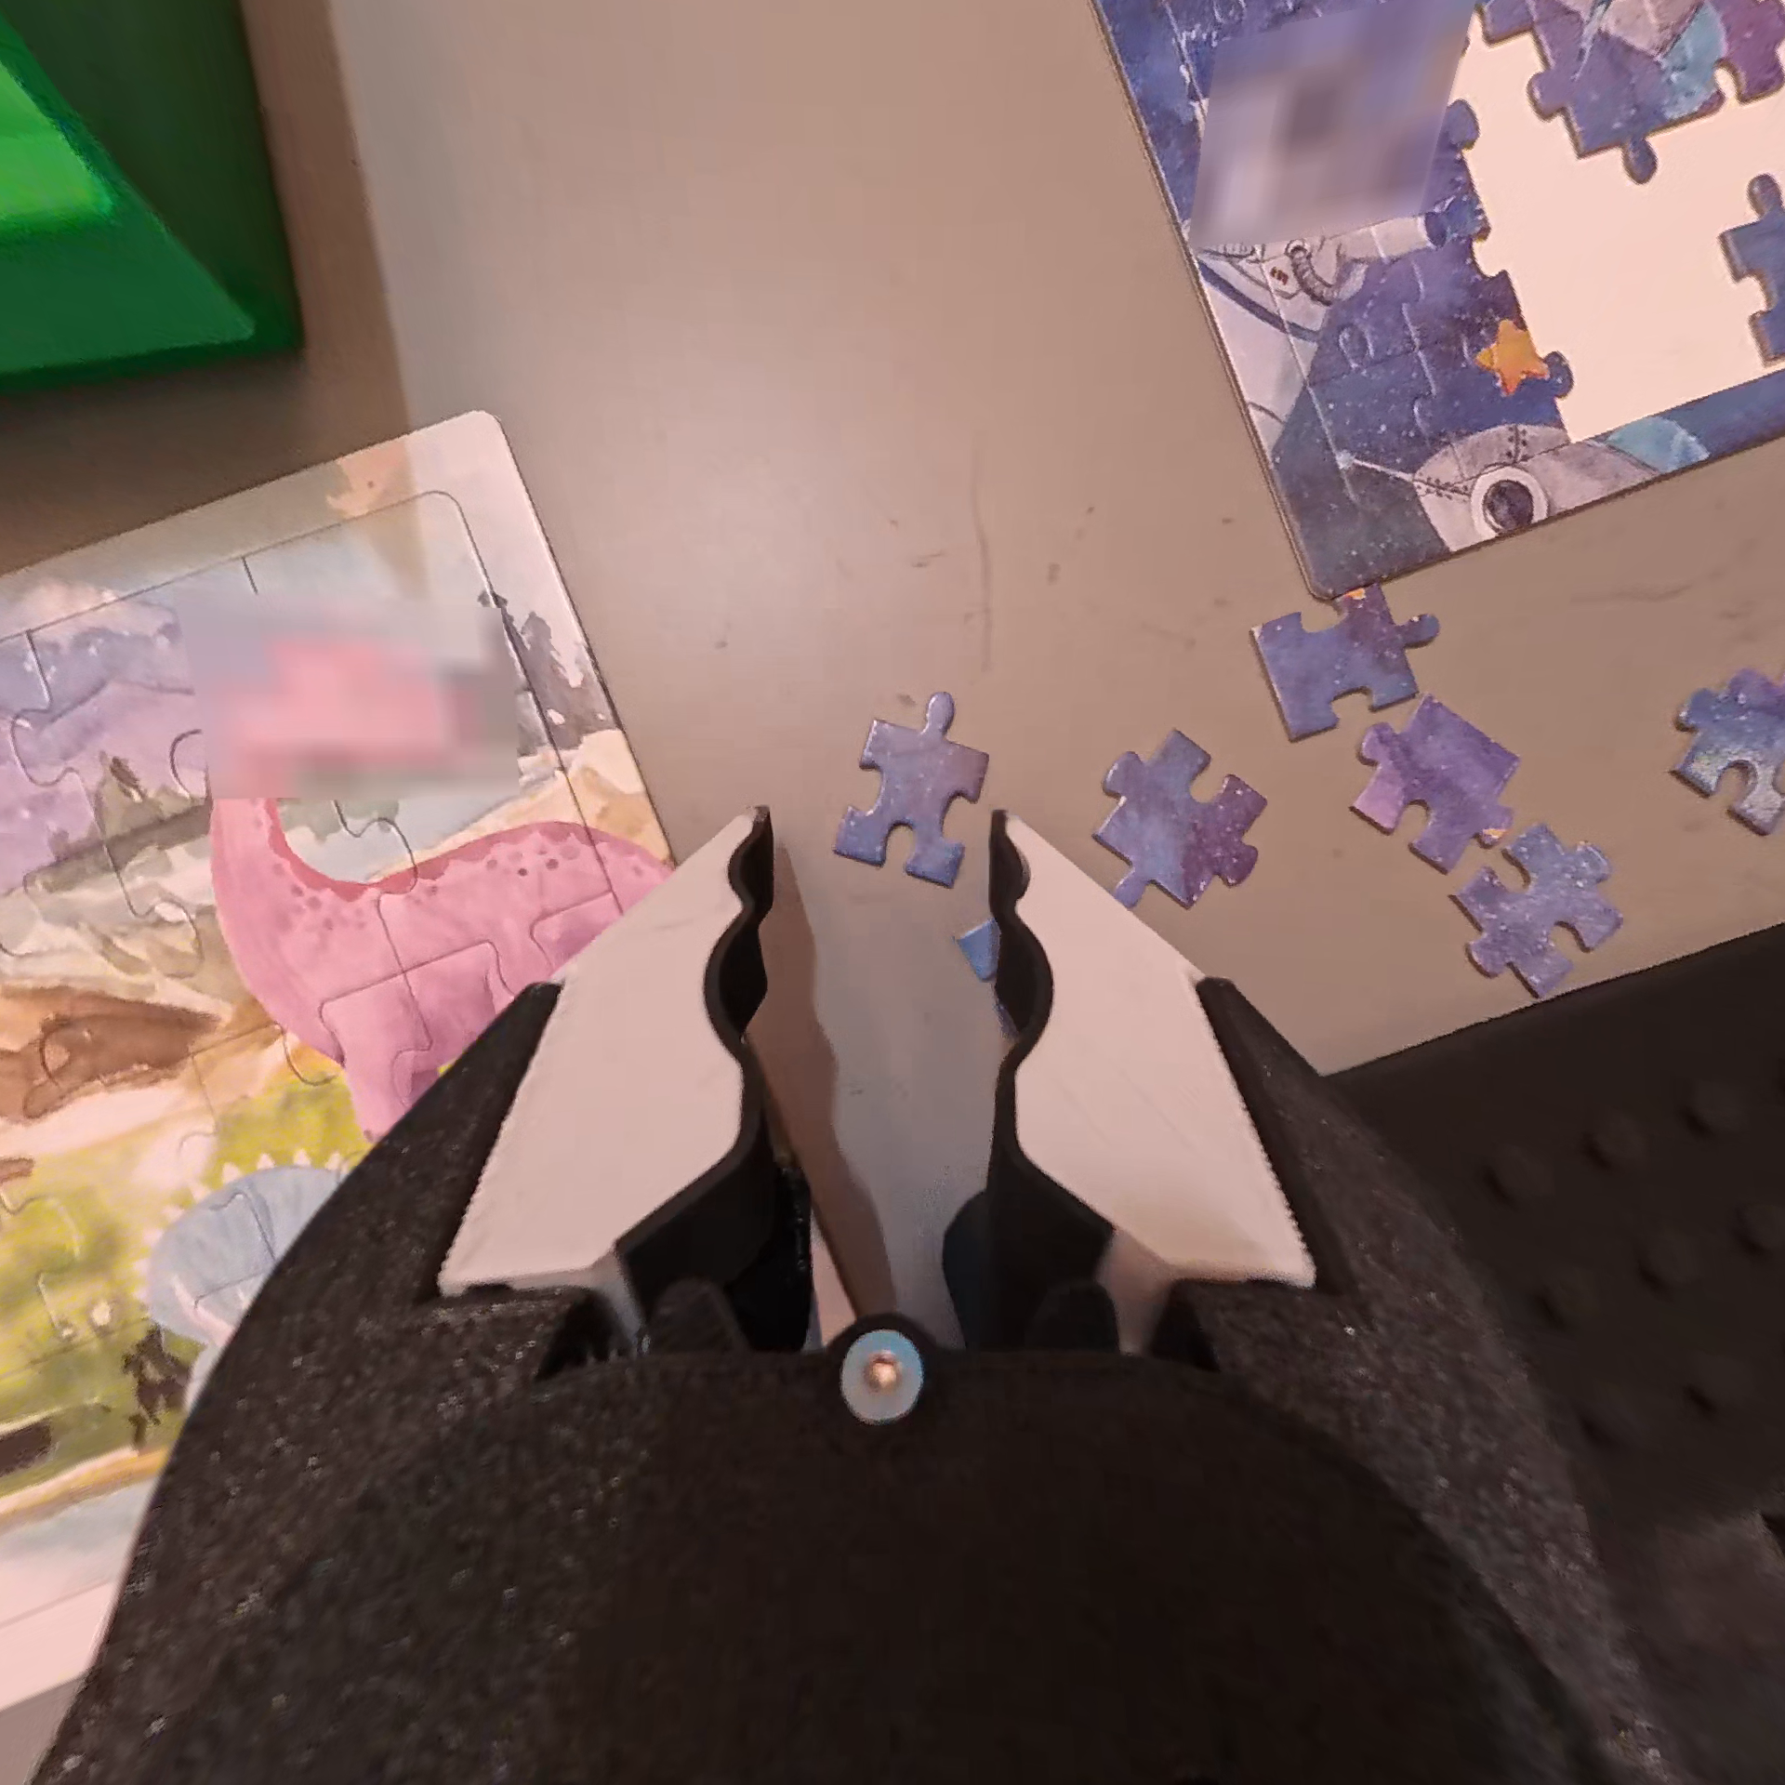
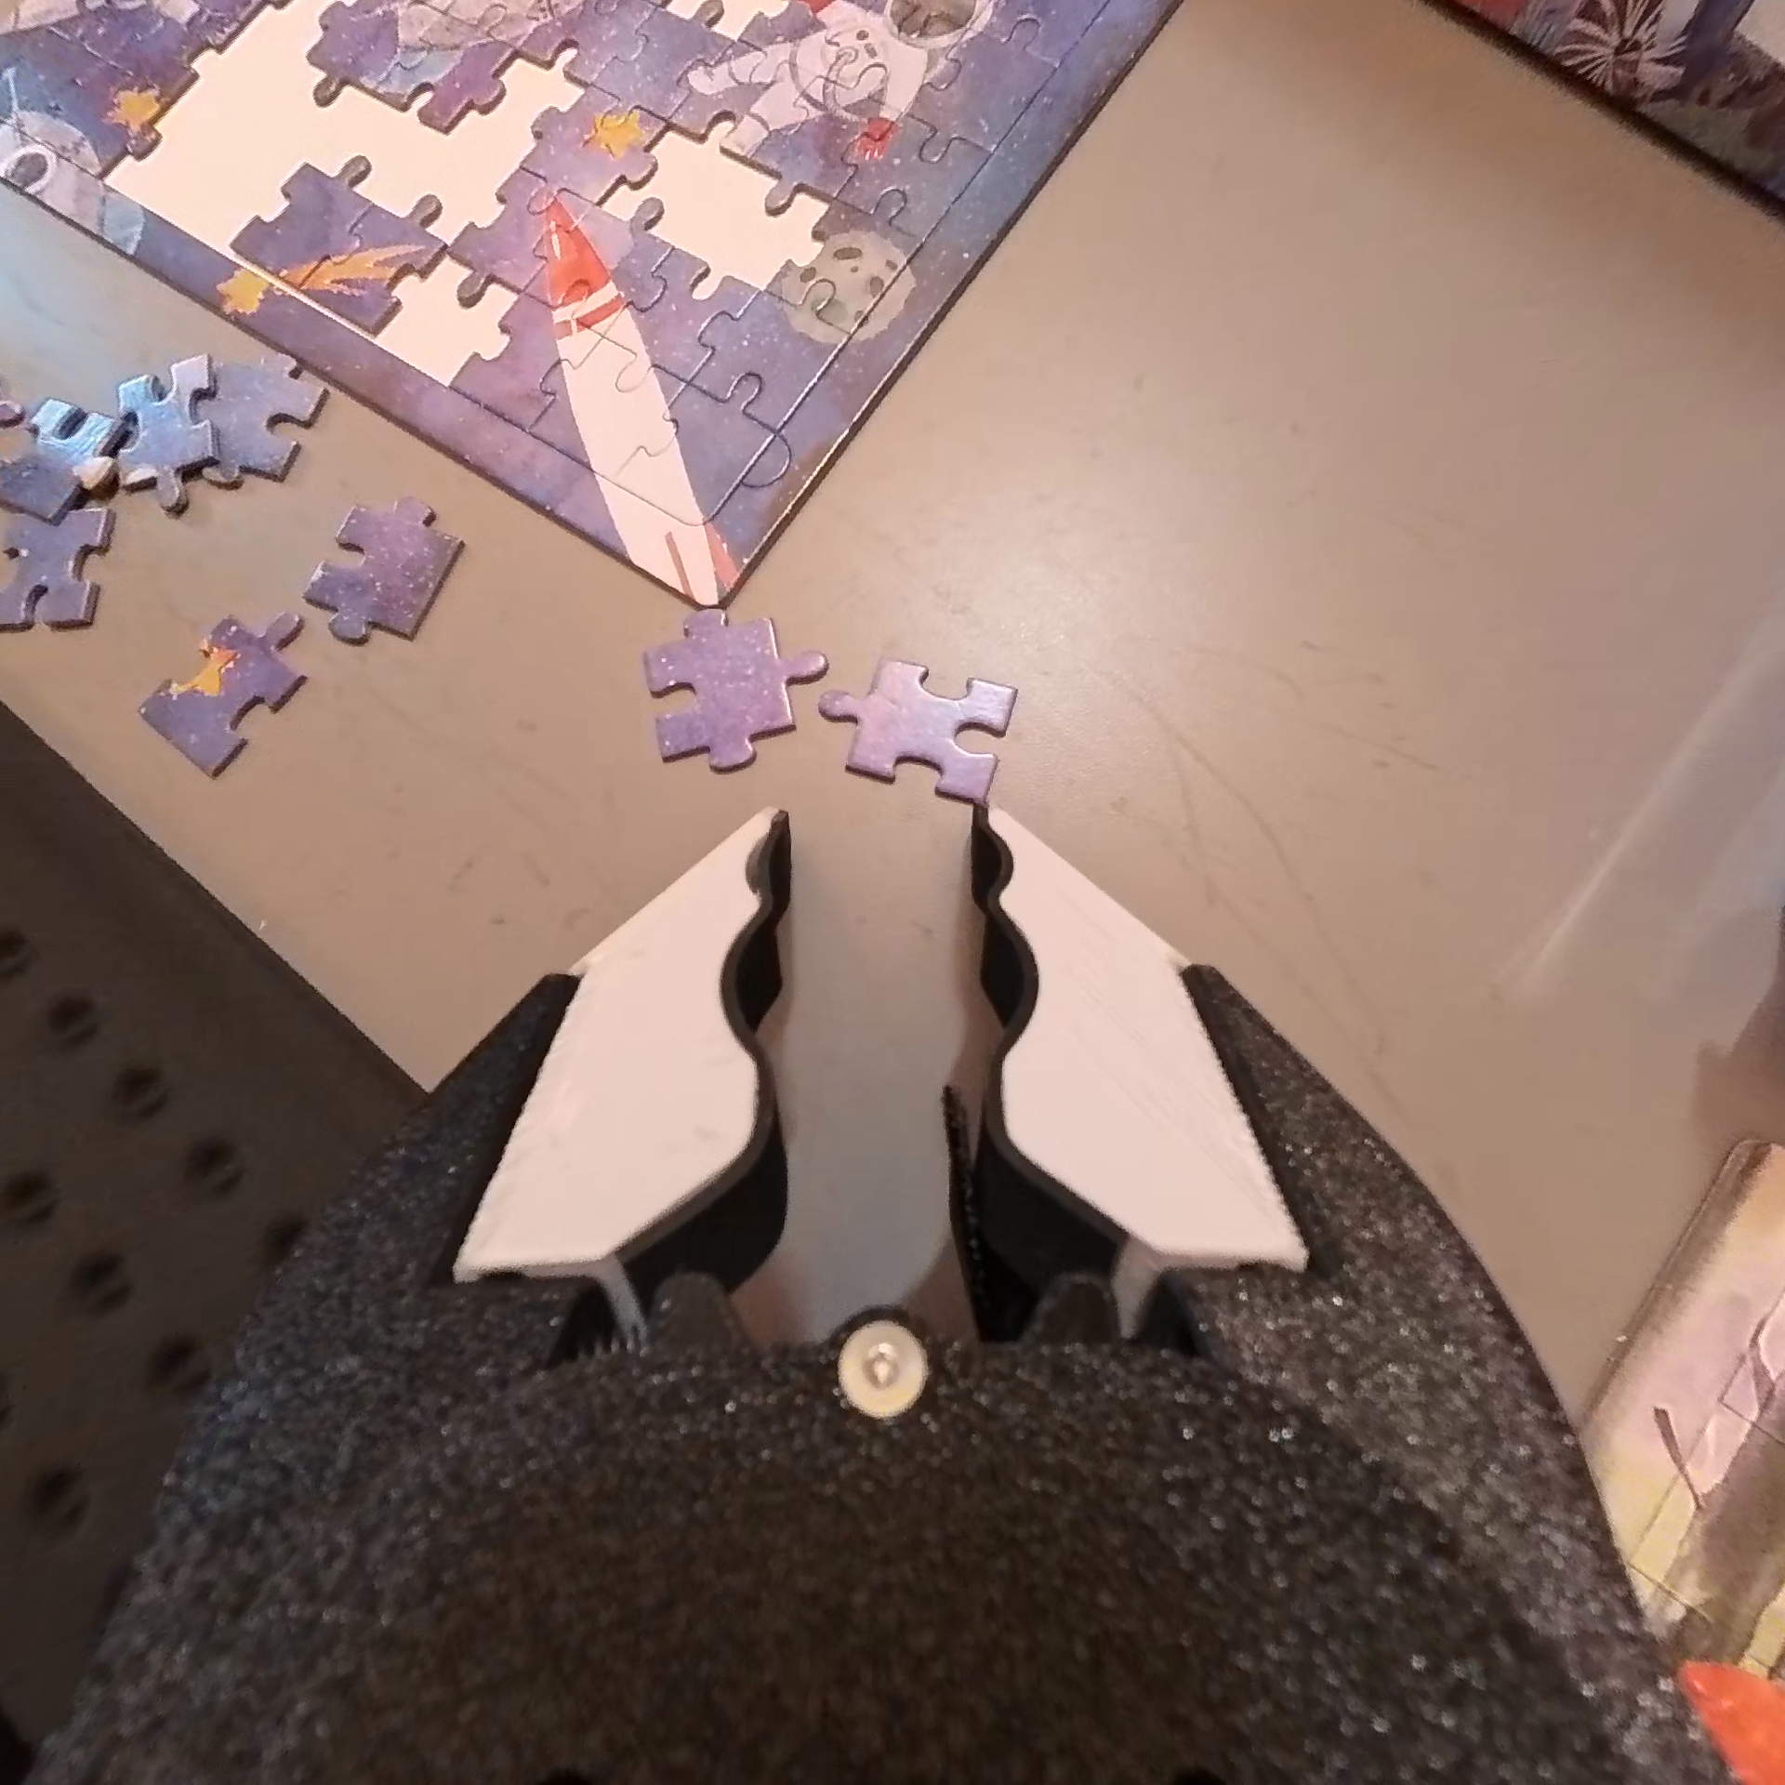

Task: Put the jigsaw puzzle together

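Grey tabletop (image 2: 1256, 541), scuffed. My left gripper (image 1: 881, 831) tilted down over table, jaws spread, empty; loose blue piece (image 1: 913, 792) just past tips at 12 o'clock, knob toward 12. My right gripper (image 2: 881, 833) likewise spread, empty; two purple pieces (image 2: 831, 710) at 12 o'clock, knobs facing. Space puzzle board (image 2: 869, 406) at 11 o'clock, part-filled.
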`<state>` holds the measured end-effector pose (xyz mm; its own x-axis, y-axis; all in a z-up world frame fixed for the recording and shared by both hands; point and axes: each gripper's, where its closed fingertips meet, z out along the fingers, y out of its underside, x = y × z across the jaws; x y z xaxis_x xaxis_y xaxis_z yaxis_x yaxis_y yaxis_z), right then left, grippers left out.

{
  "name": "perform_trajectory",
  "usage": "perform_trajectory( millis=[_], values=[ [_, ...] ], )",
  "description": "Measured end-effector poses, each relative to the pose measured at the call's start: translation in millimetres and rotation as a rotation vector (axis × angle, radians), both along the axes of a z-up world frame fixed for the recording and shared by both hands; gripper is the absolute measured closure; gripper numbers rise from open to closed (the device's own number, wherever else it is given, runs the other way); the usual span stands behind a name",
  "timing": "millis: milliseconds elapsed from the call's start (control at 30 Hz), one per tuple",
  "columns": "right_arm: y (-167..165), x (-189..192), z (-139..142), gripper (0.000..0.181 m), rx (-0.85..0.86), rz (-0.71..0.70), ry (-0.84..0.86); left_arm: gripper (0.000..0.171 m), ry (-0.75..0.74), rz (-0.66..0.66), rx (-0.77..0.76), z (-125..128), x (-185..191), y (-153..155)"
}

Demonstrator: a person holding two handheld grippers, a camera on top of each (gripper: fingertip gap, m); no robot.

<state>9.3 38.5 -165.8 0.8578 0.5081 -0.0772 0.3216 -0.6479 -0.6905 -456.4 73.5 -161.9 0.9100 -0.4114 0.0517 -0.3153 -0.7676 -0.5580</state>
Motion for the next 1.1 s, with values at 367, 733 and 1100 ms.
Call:
perform_trajectory(
  millis=[367,733,1100],
  values=[
    [-0.7,-0.6,-1.7,0.144,-0.016,0.003,0.007,0.133,0.025,-0.231,0.048,-9.5,9.8,0.2],
    [-1.0,-0.8,-3.0,0.144,-0.023,0.005,0.002,0.144,0.014,-0.26,0.018,-9.8,6.6,1.4],
    [-1.4,-1.3,-2.0,0.144,-0.017,0.008,0.003,0.157,0.049,-0.212,0.061,-1.2,20.9,5.0]
  ],
)
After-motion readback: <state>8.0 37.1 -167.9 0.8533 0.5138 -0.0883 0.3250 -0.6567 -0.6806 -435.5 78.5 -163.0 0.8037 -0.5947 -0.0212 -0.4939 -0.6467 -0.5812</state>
